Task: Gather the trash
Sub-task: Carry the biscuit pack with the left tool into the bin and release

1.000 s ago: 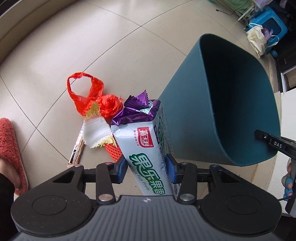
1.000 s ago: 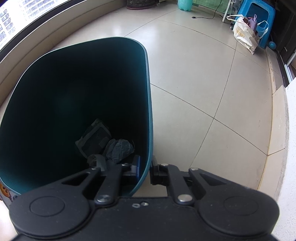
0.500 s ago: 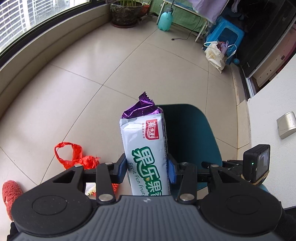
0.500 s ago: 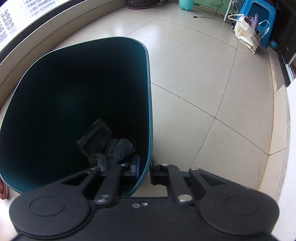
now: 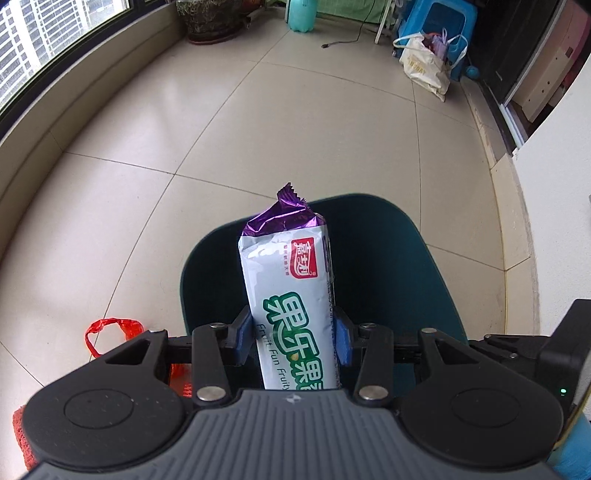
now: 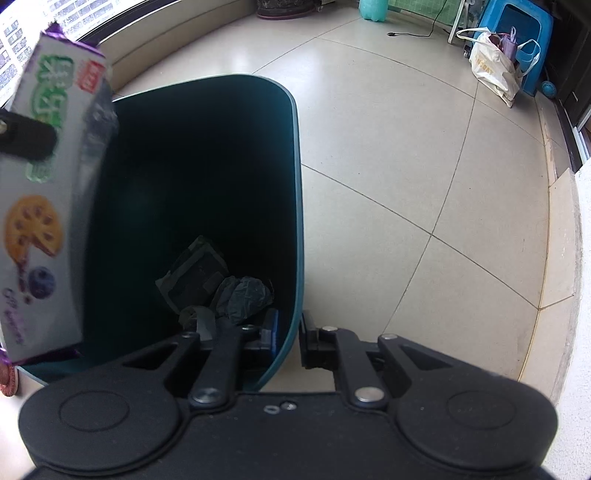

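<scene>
My left gripper (image 5: 291, 339) is shut on a white biscuit packet (image 5: 291, 295) with green lettering and a purple crimped end. It hangs above the open mouth of the dark teal trash bin (image 5: 399, 266). In the right wrist view the same biscuit packet (image 6: 44, 206) shows blurred at the left, over the bin's left edge. My right gripper (image 6: 290, 332) is shut on the rim of the teal trash bin (image 6: 295, 206), one finger inside and one outside. Crumpled dark wrappers (image 6: 221, 288) lie at the bin's bottom.
A red plastic bag (image 5: 114, 330) lies on the tiled floor left of the bin. A red fuzzy slipper (image 5: 22, 432) is at the lower left. Far off stand a white shopping bag (image 5: 424, 68), a blue stool (image 5: 439, 26), a teal bottle (image 5: 303, 14) and a plant pot (image 5: 210, 20).
My left gripper rose and carried the biscuit packet from beside the floor trash to above the bin's mouth; the packet now shows in the right wrist view. The right gripper stayed on the rim.
</scene>
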Demonstrator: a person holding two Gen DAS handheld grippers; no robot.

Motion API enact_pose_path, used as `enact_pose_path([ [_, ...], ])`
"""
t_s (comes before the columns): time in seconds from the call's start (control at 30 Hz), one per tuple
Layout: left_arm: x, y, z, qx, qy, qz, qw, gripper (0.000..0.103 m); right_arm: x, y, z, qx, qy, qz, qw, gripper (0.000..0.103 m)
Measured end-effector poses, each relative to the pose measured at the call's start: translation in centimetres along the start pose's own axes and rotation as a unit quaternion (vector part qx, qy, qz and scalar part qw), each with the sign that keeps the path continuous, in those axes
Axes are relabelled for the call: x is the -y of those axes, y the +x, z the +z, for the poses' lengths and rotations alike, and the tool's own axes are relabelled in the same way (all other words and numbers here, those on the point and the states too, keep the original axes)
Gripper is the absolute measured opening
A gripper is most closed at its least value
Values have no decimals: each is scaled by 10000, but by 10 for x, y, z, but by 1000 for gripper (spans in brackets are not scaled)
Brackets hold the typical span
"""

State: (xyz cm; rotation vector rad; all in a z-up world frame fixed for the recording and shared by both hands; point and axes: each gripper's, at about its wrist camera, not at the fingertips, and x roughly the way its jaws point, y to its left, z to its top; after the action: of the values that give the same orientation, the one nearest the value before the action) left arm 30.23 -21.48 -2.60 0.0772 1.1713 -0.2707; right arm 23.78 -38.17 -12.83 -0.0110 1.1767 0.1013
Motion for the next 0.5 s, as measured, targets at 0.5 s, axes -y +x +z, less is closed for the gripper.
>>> enact_pose_path([
  [0.5, 24, 124, -22, -1056, 303, 542, 9925, 43, -4, 1, 0, -3, -44, -28, 10000, 10],
])
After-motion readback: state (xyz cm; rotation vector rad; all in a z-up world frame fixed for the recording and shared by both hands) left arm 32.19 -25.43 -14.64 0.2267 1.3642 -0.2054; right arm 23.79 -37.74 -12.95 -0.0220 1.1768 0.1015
